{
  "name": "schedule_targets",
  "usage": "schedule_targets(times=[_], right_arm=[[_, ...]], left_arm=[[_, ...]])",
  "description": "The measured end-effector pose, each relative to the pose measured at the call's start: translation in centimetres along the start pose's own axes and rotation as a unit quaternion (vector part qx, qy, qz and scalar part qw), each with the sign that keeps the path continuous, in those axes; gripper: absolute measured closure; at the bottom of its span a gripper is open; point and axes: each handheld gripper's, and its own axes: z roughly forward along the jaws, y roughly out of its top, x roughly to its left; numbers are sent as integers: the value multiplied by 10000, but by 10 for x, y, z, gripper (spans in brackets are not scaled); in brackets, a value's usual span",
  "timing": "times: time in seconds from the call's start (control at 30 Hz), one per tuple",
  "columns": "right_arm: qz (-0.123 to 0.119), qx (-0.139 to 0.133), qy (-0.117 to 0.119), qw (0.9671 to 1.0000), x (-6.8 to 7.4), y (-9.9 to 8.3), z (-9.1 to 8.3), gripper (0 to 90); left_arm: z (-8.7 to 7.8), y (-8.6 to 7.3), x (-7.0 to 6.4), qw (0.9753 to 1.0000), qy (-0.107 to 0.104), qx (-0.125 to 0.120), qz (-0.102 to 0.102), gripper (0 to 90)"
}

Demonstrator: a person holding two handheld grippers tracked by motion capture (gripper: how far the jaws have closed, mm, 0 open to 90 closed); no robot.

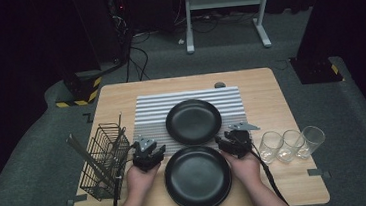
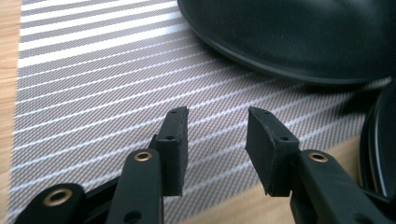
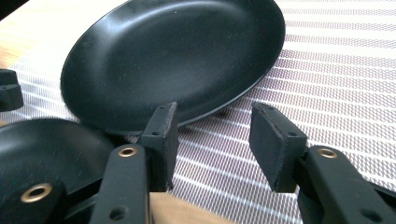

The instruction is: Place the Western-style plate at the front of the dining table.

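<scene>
While both tools wait with their jaws apart and holding nothing, the left tool [image 1: 149, 153] and the right tool [image 1: 235, 141] sit on either side of the near round black plate [image 1: 198, 178] on the wooden tabletop [image 1: 280, 94]. Grab its rim gently. Going left to right, mind the black wire basket [image 1: 101, 160], the far black plate [image 1: 193, 121] on the striped grey mat [image 1: 146, 111], and three clear glasses [image 1: 291, 144].

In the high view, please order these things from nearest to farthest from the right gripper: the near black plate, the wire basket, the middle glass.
From the right gripper:
1. Near black plate, just to its left, at the table's front edge.
2. Middle glass, to its right, in the row of three.
3. Wire basket, far across at the table's left side.
</scene>
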Motion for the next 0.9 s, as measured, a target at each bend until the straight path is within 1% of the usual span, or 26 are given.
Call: schedule_targets(times=[0.03, 0.07, 0.13, 0.2, 0.3, 0.37, 0.47, 0.53, 0.63, 0.67, 0.7, 0.77, 0.87, 0.9], right_arm=[[-46, -14, -12, 10000, 1, -2, -2, 533], [-147, -29, -61, 9999, 4, -7, -8, 545], [-221, -61, -102, 9997, 5, -12, -12, 567], [-275, -82, -166, 9994, 5, -17, -17, 576], [-308, -92, -172, 9993, 3, -24, -24, 593], [-390, -108, -203, 9990, 2, -29, -29, 596], [-506, -140, -286, 9982, 0, -35, -37, 606], [-558, -152, -308, 9979, 0, -39, -43, 611], [-571, -142, -350, 9977, -1, -46, -51, 609], [-603, -129, -369, 9974, -1, -48, -52, 609], [-608, -98, -395, 9973, -1, -50, -54, 609], [-709, -46, -490, 9963, -1, -55, -56, 608], [-896, -28, -567, 9944, -1, -64, -58, 601], [-930, -4, -600, 9939, -1, -67, -58, 603]], left_arm=[[-3, -2, 0, 10000, 26, -7, 48, 579], [-7, -5, -1, 9999, 39, -19, 108, 571], [-10, -8, -2, 9998, 70, -72, 161, 563], [-12, -11, -2, 9999, 65, -108, 106, 569], [-13, -13, -2, 9998, 28, -139, 168, 569], [-14, -14, -3, 9997, 19, -126, 185, 573], [-15, -15, -3, 9997, -25, -176, 161, 574], [-16, -16, -5, 9995, -116, -210, 224, 582], [-19, -16, -5, 9992, -128, -281, 271, 584], [-21, -16, -5, 9986, -100, -378, 359, 586], [-22, -16, -6, 9982, -113, -432, 391, 589], [-25, -16, -7, 9972, -120, -578, 456, 588], [-29, -15, -7, 9961, -129, -688, 541, 582], [-29, -14, -7, 9961, -142, -701, 515, 576]])
